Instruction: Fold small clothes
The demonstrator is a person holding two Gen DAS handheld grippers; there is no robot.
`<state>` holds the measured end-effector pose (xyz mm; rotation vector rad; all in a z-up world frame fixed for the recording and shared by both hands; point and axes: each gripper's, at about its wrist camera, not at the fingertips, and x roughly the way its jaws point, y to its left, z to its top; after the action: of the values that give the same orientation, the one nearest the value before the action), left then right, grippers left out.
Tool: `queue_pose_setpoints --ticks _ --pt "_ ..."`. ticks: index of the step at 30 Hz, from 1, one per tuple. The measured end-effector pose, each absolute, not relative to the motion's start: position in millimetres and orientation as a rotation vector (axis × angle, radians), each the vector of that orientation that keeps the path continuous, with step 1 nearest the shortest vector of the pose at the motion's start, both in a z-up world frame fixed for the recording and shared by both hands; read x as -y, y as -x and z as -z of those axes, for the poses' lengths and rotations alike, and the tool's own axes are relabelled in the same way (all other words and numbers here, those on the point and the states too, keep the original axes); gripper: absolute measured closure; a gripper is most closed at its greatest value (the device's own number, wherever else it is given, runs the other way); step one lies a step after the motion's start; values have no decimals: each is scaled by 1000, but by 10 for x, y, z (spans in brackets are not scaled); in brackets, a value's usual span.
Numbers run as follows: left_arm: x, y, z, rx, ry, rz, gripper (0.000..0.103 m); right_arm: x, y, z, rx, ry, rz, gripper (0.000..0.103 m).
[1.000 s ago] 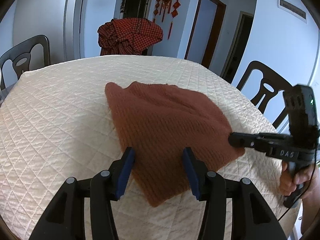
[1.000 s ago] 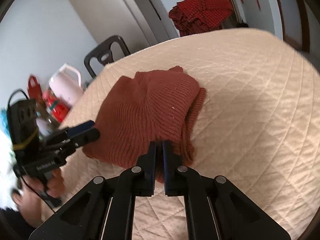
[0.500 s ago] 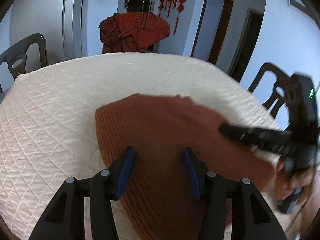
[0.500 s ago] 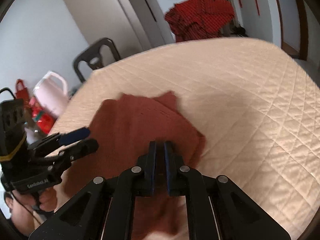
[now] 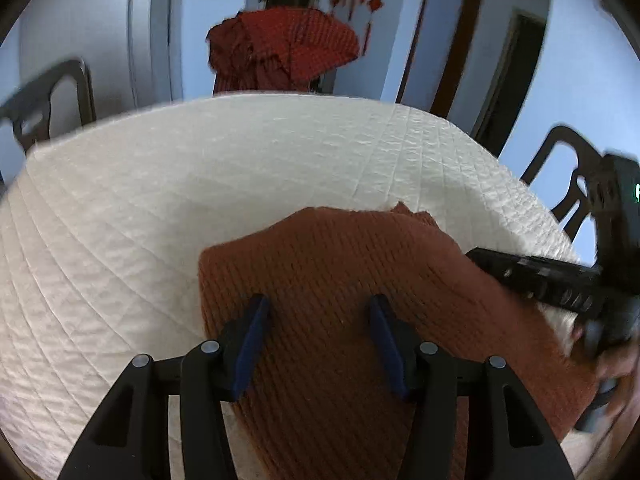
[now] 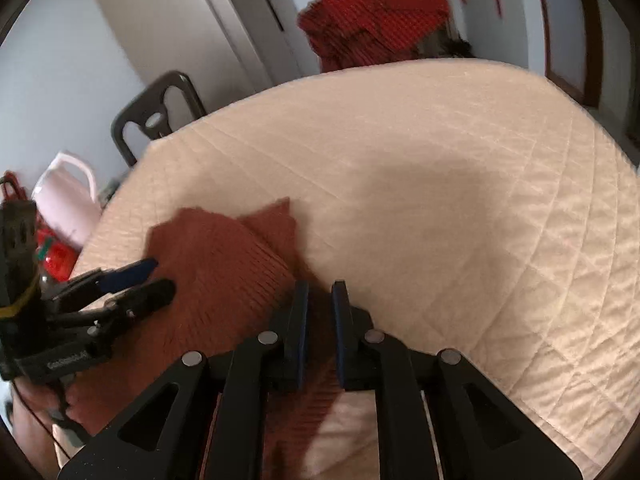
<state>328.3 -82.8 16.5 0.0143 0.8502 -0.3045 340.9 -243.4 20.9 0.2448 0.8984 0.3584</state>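
Closest in, one rust-brown knit garment (image 5: 360, 320) lies bunched at the near edge of the worktop (image 5: 200, 200), which is covered in a cream quilted cloth. The left hand-held gripper (image 5: 318, 312) hangs over the knit with its jaws standing well apart, nothing pinched between them. The right hand-held gripper (image 6: 320, 300) is just letting go: its jaws are opening, a strip of the knit sits in the narrow gap, and the pads look clear of it. Only the right wrist view catches the pink kettle (image 6: 68, 196) and red clutter off the worktop's left side, plus the left tool from the side. Only the left view shows the two doorways and a second dark chair (image 5: 568, 184) on the right. So two grippers, two chairs counted, and one red checked cloth (image 5: 284, 52) draped at the far end.
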Motion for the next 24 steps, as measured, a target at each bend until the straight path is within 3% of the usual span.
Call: queue_pose_setpoints --ticks 12,15,24 --pt "664 -2267 -516 -756 3 360 49 2293 -2182 -715 -744 -121 -472 90" --pt "697 -2092 -466 -758 13 383 65 2162 -2039 -652 -756 -59 -484 90" --pt "810 -2065 -248 -782 3 364 70 2224 -2206 -289 -845 -27 -385 93"
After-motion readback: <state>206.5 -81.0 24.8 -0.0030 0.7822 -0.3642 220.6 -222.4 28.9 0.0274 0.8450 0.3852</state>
